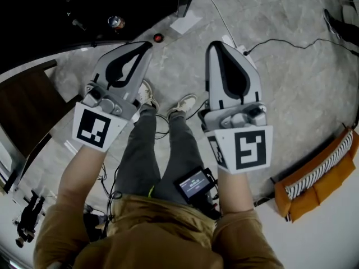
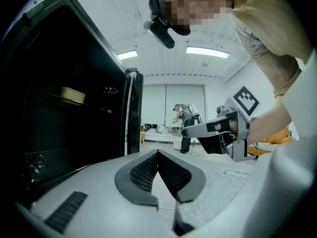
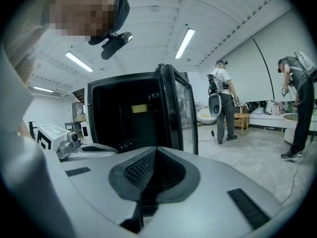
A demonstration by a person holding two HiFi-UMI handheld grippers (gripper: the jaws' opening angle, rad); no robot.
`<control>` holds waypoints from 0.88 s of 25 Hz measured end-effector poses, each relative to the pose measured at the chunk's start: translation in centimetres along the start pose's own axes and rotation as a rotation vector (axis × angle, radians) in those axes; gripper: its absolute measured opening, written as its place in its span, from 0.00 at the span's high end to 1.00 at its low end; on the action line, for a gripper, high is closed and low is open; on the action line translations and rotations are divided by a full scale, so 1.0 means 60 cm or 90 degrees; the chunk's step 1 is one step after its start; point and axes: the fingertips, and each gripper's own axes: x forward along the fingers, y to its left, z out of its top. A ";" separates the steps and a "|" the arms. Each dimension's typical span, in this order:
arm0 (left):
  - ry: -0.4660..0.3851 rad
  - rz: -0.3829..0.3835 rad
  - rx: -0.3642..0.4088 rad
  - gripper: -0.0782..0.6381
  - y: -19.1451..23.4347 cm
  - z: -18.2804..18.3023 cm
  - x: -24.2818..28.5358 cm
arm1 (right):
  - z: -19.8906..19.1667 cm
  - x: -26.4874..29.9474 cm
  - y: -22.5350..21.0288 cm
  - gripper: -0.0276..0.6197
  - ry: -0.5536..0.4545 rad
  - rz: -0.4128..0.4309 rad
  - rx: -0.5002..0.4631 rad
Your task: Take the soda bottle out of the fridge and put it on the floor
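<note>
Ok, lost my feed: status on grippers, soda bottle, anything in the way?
Left gripper shut, empty. Right gripper shut, empty. Likely soda bottle low by open fridge. Cables on floor.

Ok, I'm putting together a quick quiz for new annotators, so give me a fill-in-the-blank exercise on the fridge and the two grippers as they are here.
1. The door of the black fridge stands ____.
2. The left gripper and the right gripper both have their jaws ____.
3. Between either pair of jaws there is ____.

Missing words: open; shut; nothing.
</note>
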 end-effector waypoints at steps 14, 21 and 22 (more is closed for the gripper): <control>-0.053 0.008 -0.004 0.89 -0.025 0.115 -0.067 | 0.104 -0.048 0.024 0.95 -0.043 -0.028 -0.038; -0.082 0.042 0.010 0.89 -0.014 0.210 -0.122 | 0.201 -0.085 0.048 0.95 -0.080 -0.040 -0.059; -0.088 0.050 0.013 0.89 -0.010 0.227 -0.129 | 0.214 -0.088 0.052 0.95 -0.086 -0.038 -0.064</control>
